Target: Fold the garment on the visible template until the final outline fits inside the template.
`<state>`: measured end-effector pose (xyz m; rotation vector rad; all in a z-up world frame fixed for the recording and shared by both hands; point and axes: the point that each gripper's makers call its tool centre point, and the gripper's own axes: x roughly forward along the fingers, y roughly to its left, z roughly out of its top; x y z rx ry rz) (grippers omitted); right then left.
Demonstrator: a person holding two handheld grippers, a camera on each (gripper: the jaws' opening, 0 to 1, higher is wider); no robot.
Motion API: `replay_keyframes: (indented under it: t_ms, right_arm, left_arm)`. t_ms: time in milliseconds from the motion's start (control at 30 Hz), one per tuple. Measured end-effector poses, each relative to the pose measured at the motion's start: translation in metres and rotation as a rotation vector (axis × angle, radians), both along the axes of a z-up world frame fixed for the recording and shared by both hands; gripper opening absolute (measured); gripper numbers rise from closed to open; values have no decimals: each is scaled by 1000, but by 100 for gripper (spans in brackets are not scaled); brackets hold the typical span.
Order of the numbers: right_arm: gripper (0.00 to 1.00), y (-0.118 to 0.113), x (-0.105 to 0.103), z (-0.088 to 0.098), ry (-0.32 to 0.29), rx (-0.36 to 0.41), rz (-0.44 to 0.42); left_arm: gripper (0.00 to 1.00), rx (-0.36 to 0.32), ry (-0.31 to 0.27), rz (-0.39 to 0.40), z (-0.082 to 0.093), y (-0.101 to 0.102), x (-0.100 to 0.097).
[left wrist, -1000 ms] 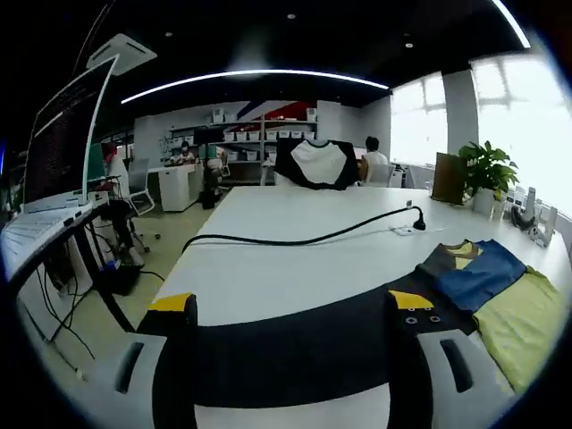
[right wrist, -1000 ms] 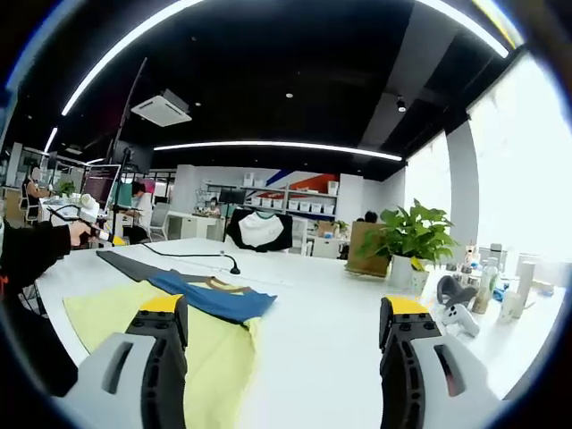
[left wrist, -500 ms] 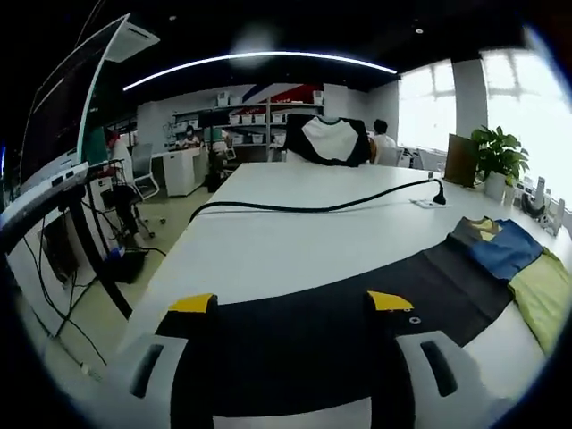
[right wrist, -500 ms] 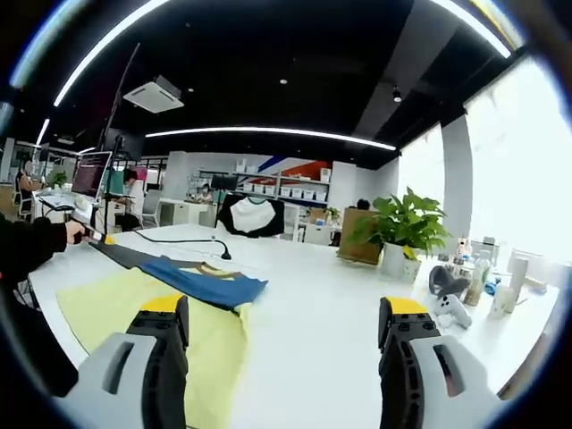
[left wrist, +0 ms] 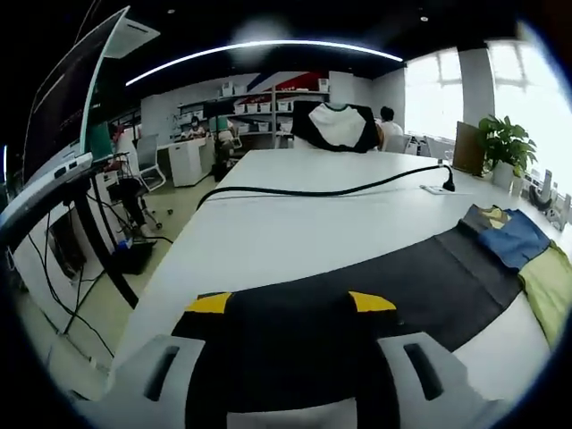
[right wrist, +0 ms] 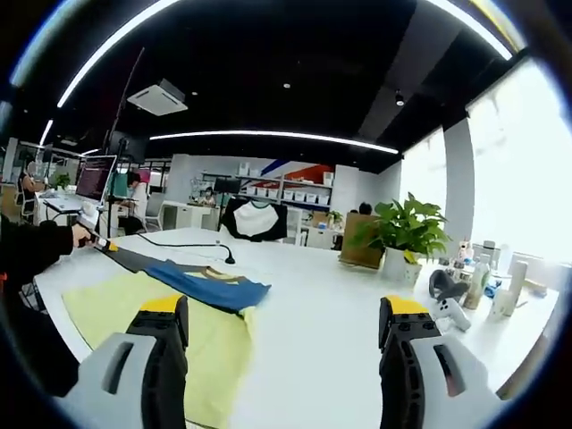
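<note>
The garment lies spread on the white table [left wrist: 268, 241]. It has a yellow body [right wrist: 107, 313], a blue shoulder part [right wrist: 214, 288] and a long black sleeve [left wrist: 420, 277]. The sleeve's end lies between the jaws of my left gripper [left wrist: 289, 304], which stand partly closed around it with a gap still showing. In the right gripper view a hand holds that left gripper [right wrist: 100, 241] at the sleeve's far end. My right gripper [right wrist: 286, 308] hangs open over the table at the yellow body's edge, with nothing between its jaws.
A black cable [left wrist: 322, 189] runs across the table beyond the sleeve to a small black stand [right wrist: 232, 259]. A potted plant [right wrist: 407, 237], controllers [right wrist: 451, 308] and bottles stand at the window side. A monitor [left wrist: 63, 116] and the table's edge are left of the left gripper.
The left gripper's jaws have drawn closer together over the black sleeve end and the camera has come nearer to it. The right gripper has barely moved.
</note>
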<state>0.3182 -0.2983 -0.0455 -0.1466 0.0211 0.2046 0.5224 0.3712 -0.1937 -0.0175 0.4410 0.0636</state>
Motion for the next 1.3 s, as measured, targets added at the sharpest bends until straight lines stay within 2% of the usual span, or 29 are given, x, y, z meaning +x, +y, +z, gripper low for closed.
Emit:
replay_keyframes:
  t_ms: [33, 133, 333, 400, 467, 533, 600, 633, 700, 767, 833, 1033, 1100, 1167, 1200, 1233, 1300]
  right_arm:
    - [90, -1, 1, -2, 5, 0, -5]
    - [90, -4, 1, -5, 20, 15, -10]
    - [90, -9, -1, -1, 8, 24, -27]
    - [90, -10, 0, -3, 11, 7, -29]
    - [90, -9, 2, -11, 47, -22, -26]
    - [92, -8, 2, -11, 44, -45, -33]
    - [93, -6, 1, -10, 39, -71, -31]
    - [94, -7, -1, -10, 38, -72, -29]
    - [94, -9, -5, -6, 28, -62, -23]
    - [93, -14, -7, -4, 17, -48, -34]
    - [93, -20, -7, -4, 18, -45, -55]
    - [93, -25, -3, -5, 25, -39, -70]
    - [94, -22, -3, -4, 29, -69, -73]
    - [95, -20, -3, 1, 9, -92, -72]
    - [95, -20, -2, 0, 11, -87, -69]
    - [95, -21, -1, -1, 16, -77, -67]
    - [95, -22, 2, -5, 29, -63, -68]
  left_arm:
    - [49, 0, -1, 1, -1, 1, 1]
    - [34, 9, -40, 10, 0, 3, 3]
    - [3, 40, -29, -7, -1, 7, 7]
    - [2, 69, -22, -6, -1, 7, 8]
    - [2, 71, -39, 6, -2, 8, 10]
    - [2, 71, -53, 14, -2, 9, 10]
    - [2, 78, -38, 17, 0, 10, 10]
    - [2, 68, -31, 27, 0, 10, 9]
    - [2, -8, -43, 78, -1, 11, 8]
    - [2, -12, -55, 72, 0, 12, 6]
    - [1, -13, -43, 81, 0, 12, 4]
    - [1, -31, -84, 81, 15, 10, 6]
    - [1, -65, -101, 92, 23, 8, 6]
    - [1, -30, -113, 61, 34, 3, 9]
    - [1, -23, -120, 71, 38, 4, 9]
    - [1, -40, -130, 75, 45, 2, 9]
    - [1, -118, -151, 76, 55, -7, 11]
